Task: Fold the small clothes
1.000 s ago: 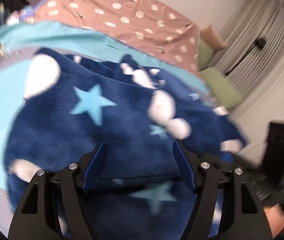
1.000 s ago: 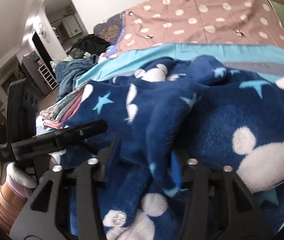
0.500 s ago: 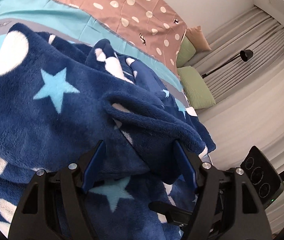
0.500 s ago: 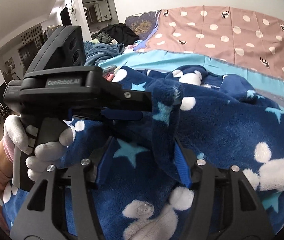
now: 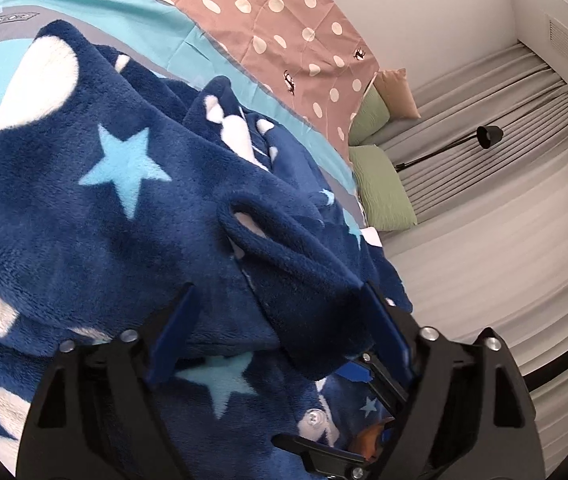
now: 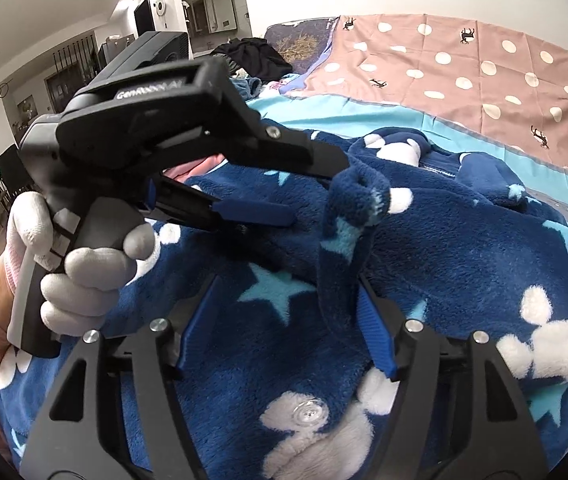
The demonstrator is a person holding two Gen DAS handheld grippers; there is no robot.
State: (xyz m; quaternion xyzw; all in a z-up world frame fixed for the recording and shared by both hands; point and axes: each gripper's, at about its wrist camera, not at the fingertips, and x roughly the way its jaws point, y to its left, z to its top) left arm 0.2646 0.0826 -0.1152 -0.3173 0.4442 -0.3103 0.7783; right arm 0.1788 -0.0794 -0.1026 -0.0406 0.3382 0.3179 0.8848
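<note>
Up close, the right gripper [image 6: 285, 326] has its blue pads spreading apart over a navy fleece garment [image 6: 463, 248] printed with pale stars and white blobs; a raised fold of the fleece stands between them, against the pad at three o'clock, the other pad clear. At ten o'clock a gloved hand [image 6: 84, 264] holds the left gripper [image 6: 311, 188], its jaws also opening, with a rolled cuff [image 6: 359, 184] at the tip of the upper finger. From the left wrist camera, that cuff [image 5: 299, 264] lies between the widening pads. The garment covers a turquoise sheet [image 5: 84, 4]; beyond, toward twelve o'clock, lies a pink dotted bedspread [image 6: 463, 68].
</note>
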